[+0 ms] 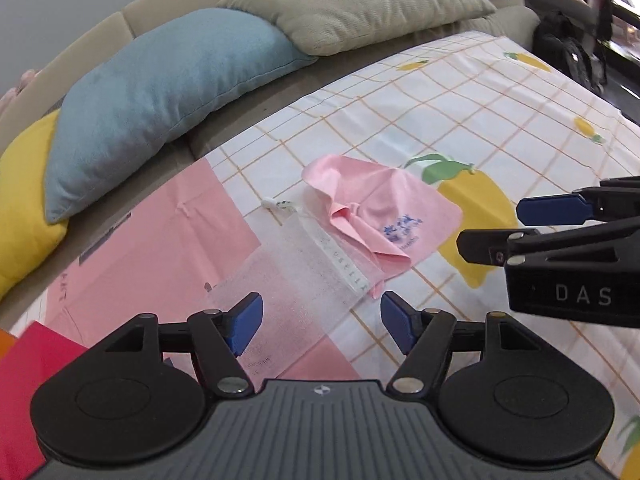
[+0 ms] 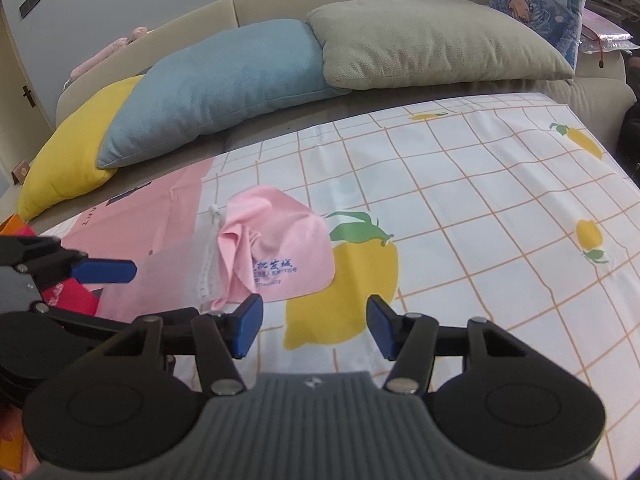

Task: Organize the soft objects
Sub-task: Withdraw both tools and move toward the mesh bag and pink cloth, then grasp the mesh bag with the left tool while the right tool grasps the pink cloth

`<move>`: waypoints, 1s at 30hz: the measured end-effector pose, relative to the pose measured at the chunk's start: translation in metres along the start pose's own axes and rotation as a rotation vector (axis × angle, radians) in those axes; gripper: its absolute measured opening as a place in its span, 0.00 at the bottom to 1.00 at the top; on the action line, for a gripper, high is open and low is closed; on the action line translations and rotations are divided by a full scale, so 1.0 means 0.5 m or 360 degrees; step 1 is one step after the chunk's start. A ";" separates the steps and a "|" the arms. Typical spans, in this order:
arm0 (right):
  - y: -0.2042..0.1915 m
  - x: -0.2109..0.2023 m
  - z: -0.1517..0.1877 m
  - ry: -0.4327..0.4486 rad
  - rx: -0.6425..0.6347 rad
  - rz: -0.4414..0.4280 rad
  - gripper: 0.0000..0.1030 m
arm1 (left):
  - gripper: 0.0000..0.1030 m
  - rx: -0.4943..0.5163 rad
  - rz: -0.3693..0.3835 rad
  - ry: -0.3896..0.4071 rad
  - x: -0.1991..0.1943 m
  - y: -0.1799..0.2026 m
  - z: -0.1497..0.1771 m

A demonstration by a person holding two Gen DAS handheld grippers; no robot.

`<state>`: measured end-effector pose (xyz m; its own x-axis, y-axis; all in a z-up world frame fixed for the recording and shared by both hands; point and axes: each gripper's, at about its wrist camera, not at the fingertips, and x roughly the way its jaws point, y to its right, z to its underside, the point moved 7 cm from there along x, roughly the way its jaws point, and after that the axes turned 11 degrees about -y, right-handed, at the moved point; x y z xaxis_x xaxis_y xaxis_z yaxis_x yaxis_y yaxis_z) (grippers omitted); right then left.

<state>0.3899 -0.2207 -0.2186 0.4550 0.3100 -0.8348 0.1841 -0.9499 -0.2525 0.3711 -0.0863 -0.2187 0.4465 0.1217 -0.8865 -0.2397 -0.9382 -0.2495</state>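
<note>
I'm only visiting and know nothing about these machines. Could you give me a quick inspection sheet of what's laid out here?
Surface: lemon-print checked sheet spread over a sofa.
Job's things: pink cloth, crumpled, with blue printing, partly tucked into the mouth of a sheer mesh pouch; both lie on the sheet.
Clutter: flat pink sheet under the pouch; red item at the near left edge.
Grippers: left claw open, hovering just short of the pouch; right claw open, over a printed lemon, holding nothing.
Cables: nothing seen.
Surroundings: yellow pillow, blue pillow and grey-green pillow along the sofa back; patterned items at the far right.
</note>
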 end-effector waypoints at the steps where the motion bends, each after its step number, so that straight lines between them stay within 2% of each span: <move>1: 0.001 0.007 -0.004 0.0008 0.0008 -0.0014 0.56 | 0.77 -0.0006 -0.0006 -0.0004 0.007 -0.002 0.002; 2: -0.001 0.014 -0.009 0.0016 0.0005 -0.0024 0.56 | 0.77 -0.0008 -0.0032 -0.0001 0.014 -0.004 0.003; 4: -0.010 0.027 -0.020 0.0046 -0.0043 -0.0037 0.64 | 0.78 0.0005 -0.0096 0.0008 0.024 -0.010 0.006; 8: -0.031 0.047 -0.041 0.0089 -0.0120 -0.0054 0.68 | 0.79 -0.0013 -0.0143 0.0040 0.027 -0.027 0.007; 10: -0.043 0.059 -0.046 0.0083 -0.0137 -0.0101 0.81 | 0.77 -0.0065 -0.0123 0.0039 0.030 -0.037 0.009; 14: -0.058 0.087 -0.051 0.0064 -0.0217 -0.0074 0.84 | 0.57 -0.0188 -0.0065 0.0033 0.033 -0.057 0.011; 16: -0.060 0.096 -0.056 0.0071 -0.0230 -0.0067 0.85 | 0.31 -0.0204 -0.0064 0.0024 0.035 -0.061 0.010; 17: -0.061 0.099 -0.059 0.0078 -0.0236 -0.0067 0.85 | 0.26 -0.0210 -0.0071 0.0014 0.036 -0.062 0.009; 19: -0.066 0.107 -0.064 0.0082 -0.0270 -0.0047 0.85 | 0.08 -0.0231 -0.0086 -0.0006 0.040 -0.067 0.010; 22: -0.079 0.118 -0.067 0.0088 -0.0354 -0.0010 0.85 | 0.01 -0.0273 -0.0088 -0.0018 0.041 -0.071 0.011; 27: -0.092 0.132 -0.069 0.0085 -0.0444 0.0070 0.87 | 0.00 -0.0342 -0.0074 -0.0010 0.033 -0.072 0.013; 29: -0.095 0.133 -0.063 0.0096 -0.0506 0.0099 0.84 | 0.00 -0.0358 -0.0053 -0.0001 0.027 -0.070 0.011; 30: -0.099 0.132 -0.061 0.0105 -0.0525 0.0087 0.80 | 0.00 -0.0361 -0.0048 0.0004 0.023 -0.068 0.009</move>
<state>0.4375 -0.1522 -0.2462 0.5255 0.2711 -0.8064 0.4250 -0.9048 -0.0272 0.3805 -0.0514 -0.2222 0.4527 0.1500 -0.8789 -0.0266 -0.9831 -0.1814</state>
